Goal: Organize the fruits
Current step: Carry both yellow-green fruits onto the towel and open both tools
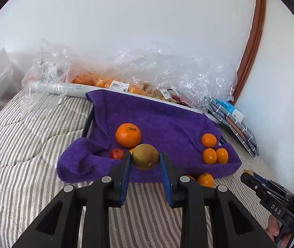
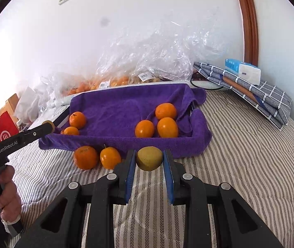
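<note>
A striped quilt (image 1: 33, 144) spreads under a white wall, with crinkled plastic bags of fruit (image 1: 126, 78) along the back and a tray lined with a purple towel (image 1: 167, 119) in the middle. In the left wrist view the left gripper (image 1: 145, 161) is clamped on a brown kiwi (image 1: 145, 156), carried over the towel's near-left edge, its long axis lying across the fingers; a large orange (image 1: 128, 135) and a small red fruit (image 1: 116, 153) sit just beyond it, three small oranges (image 1: 214, 150) far to the right. In the right wrist view the right gripper (image 2: 149, 161) pinches a yellow-green fruit (image 2: 149, 158) just short of the towel's near edge, the tray straight ahead, two loose oranges (image 2: 97, 157) on the quilt to its left. The left gripper looks nearer to a release over the tray.
</note>
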The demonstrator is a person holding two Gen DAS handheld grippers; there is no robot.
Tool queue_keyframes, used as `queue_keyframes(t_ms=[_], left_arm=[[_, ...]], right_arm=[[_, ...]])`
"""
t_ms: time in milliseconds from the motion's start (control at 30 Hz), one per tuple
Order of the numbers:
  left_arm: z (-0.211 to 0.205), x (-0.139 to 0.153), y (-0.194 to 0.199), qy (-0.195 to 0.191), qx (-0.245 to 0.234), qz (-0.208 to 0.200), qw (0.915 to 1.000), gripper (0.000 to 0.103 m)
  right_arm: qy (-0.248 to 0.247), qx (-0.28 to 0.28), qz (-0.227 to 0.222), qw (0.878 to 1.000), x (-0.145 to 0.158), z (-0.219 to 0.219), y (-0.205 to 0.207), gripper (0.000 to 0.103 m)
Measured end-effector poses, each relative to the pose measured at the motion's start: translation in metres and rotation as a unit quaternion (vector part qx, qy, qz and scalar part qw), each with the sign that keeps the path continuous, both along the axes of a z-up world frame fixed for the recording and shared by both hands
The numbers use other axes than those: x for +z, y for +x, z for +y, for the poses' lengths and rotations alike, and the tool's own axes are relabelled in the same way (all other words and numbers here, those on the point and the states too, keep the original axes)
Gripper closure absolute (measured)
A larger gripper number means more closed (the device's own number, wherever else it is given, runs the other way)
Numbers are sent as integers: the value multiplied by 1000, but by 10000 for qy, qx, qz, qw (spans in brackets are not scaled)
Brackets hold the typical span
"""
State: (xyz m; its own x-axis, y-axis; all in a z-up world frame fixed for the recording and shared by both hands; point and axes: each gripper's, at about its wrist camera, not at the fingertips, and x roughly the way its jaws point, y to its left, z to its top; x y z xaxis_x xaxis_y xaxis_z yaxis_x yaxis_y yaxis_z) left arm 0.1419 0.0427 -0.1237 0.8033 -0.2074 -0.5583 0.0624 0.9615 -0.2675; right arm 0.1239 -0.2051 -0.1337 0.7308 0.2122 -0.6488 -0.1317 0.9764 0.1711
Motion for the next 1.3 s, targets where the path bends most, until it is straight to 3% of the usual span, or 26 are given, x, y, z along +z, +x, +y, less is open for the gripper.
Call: queue_keyframes(t_ms=[233,400,600,767,900,1033,1167,1300], left_arm=[[4,16,-10,234,347,-336,9986,77],[6,37,-3,-112,194,-338,9992,77],[0,62,25,14,391,-604,9974,77],[7,48,56,-187,707,-370,9966,76],[13,24,66,-302,802,-134,9962,76],[15,15,68,-180,822,-117,9964,76],[17,8,72,-377,757,25,9964,76],[10,-1,77,-288,678,171,9971,76]], right_arm=[[-83,-177,-48,9998,6,-7,6,77],[-130,-29,-176,9998,28,-5,17,77],[-96,127,-494,9987,57,3,41,77],[-23,173,-516,9985,59,10,73,77],[40,219,-345,9992,43,17,97,77],[66,248,-14,9997,16,15,103,77],[175,267,108,9994,9,10,106,77],[300,195,261,9990,3,3,111,77]])
